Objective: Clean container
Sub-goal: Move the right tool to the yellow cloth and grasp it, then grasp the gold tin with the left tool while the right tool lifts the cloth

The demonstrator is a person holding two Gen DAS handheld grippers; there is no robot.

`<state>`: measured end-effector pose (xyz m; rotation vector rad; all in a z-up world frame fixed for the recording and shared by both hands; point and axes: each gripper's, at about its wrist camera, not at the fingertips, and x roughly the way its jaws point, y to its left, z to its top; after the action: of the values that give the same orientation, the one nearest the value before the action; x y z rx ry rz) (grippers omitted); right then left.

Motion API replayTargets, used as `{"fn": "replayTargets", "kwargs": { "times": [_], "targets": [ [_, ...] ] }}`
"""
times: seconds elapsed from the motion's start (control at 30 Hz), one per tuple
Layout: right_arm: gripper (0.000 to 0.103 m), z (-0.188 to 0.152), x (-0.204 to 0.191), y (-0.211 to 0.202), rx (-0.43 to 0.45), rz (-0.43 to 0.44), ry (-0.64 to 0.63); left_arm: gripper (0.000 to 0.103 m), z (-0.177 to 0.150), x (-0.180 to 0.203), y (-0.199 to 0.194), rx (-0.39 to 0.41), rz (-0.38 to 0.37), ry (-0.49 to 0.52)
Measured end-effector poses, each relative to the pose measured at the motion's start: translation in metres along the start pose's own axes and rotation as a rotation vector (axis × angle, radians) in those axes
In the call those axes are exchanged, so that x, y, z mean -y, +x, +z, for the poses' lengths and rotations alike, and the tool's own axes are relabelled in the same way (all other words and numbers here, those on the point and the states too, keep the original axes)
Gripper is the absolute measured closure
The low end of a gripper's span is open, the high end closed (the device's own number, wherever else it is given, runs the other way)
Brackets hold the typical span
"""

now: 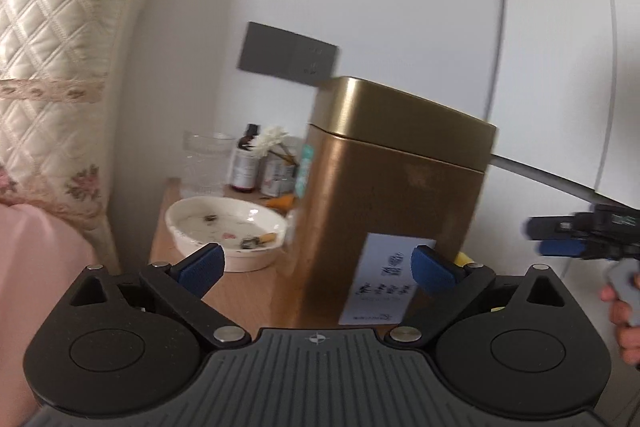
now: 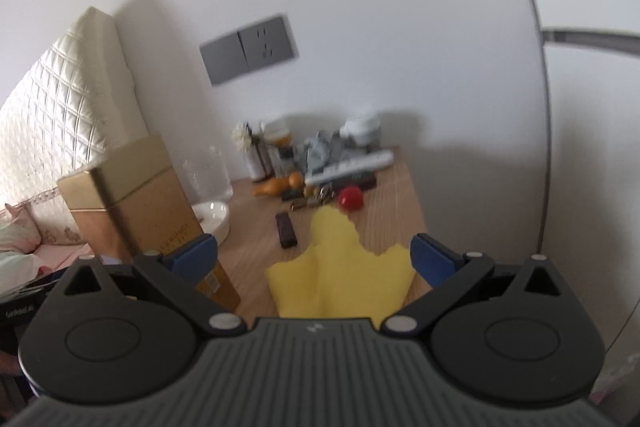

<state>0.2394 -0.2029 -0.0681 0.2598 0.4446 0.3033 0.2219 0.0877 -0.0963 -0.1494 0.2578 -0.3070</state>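
A tall gold tin (image 1: 392, 195) with a lid and a white label stands on the wooden bedside table (image 1: 240, 295). It also shows in the right wrist view (image 2: 136, 203), at the left. My left gripper (image 1: 318, 267) is open just in front of the tin, jaws wide on either side of its lower part, not touching it. A yellow cloth (image 2: 340, 275) lies flat on the table right in front of my right gripper (image 2: 314, 255), which is open and empty above it. The right gripper also shows at the right edge of the left wrist view (image 1: 560, 235).
A white ashtray (image 1: 226, 231) with cigarette butts sits left of the tin. Behind are a glass (image 1: 204, 163), small bottles (image 1: 246, 163), a white flower, a remote (image 2: 352, 165), a red ball (image 2: 351, 199) and a dark lighter (image 2: 286, 231). A quilted headboard (image 1: 60, 47) stands at left.
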Motion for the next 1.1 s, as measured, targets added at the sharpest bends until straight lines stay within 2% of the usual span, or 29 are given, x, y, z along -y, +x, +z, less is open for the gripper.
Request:
{"fn": "replayTargets", "kwargs": {
  "times": [0.07,0.1,0.17,0.2,0.33,0.4,0.43,0.47,0.53,0.6,0.67,0.8,0.93,1.0,1.1],
  "targets": [
    [0.001,0.0,0.002,0.012,-0.03,0.007,-0.025,0.009,-0.004,0.002,0.003,-0.011,-0.002,0.02],
    [0.001,-0.002,0.0,0.02,-0.037,-0.011,-0.063,0.009,-0.006,0.004,0.006,-0.018,-0.002,0.031],
    [0.003,-0.006,-0.003,0.034,-0.059,-0.044,-0.131,0.018,-0.008,0.007,0.01,-0.02,0.0,0.063],
    [0.004,-0.009,-0.004,0.041,-0.069,-0.048,-0.155,0.018,-0.009,0.01,0.012,-0.023,0.0,0.078],
    [0.03,-0.02,-0.003,0.067,-0.13,-0.059,-0.187,0.023,-0.013,0.019,0.017,-0.029,-0.016,0.115],
    [0.033,-0.025,-0.002,0.075,-0.14,-0.071,-0.204,0.023,-0.015,0.022,0.017,-0.03,-0.008,0.132],
    [0.043,-0.027,0.0,0.079,-0.137,-0.075,-0.2,0.023,-0.016,0.023,0.017,-0.029,-0.004,0.138],
    [0.062,-0.029,0.001,0.081,-0.137,-0.076,-0.195,0.024,-0.016,0.022,0.016,-0.028,-0.004,0.136],
    [0.085,-0.029,0.002,0.083,-0.135,-0.094,-0.18,0.025,-0.016,0.02,0.014,-0.025,-0.007,0.124],
    [0.088,-0.026,0.002,0.082,-0.128,-0.067,-0.151,0.027,-0.016,0.018,0.013,-0.024,-0.008,0.117],
    [0.088,-0.02,0.001,0.078,-0.114,-0.022,-0.11,0.034,-0.015,0.016,0.012,-0.02,-0.009,0.112],
    [0.088,-0.003,0.007,0.061,-0.046,0.145,0.12,0.041,-0.014,0.011,0.011,-0.015,-0.026,0.079],
    [0.088,-0.002,0.03,0.054,0.055,0.393,0.549,0.041,-0.015,0.014,0.01,-0.011,-0.022,0.097],
    [0.088,-0.01,0.036,0.059,0.051,0.444,0.688,0.041,-0.015,0.013,0.01,-0.009,-0.025,0.097],
    [0.088,-0.03,0.042,0.07,0.025,0.466,0.803,0.041,-0.015,0.013,0.009,-0.008,-0.029,0.1]
  ]
}}
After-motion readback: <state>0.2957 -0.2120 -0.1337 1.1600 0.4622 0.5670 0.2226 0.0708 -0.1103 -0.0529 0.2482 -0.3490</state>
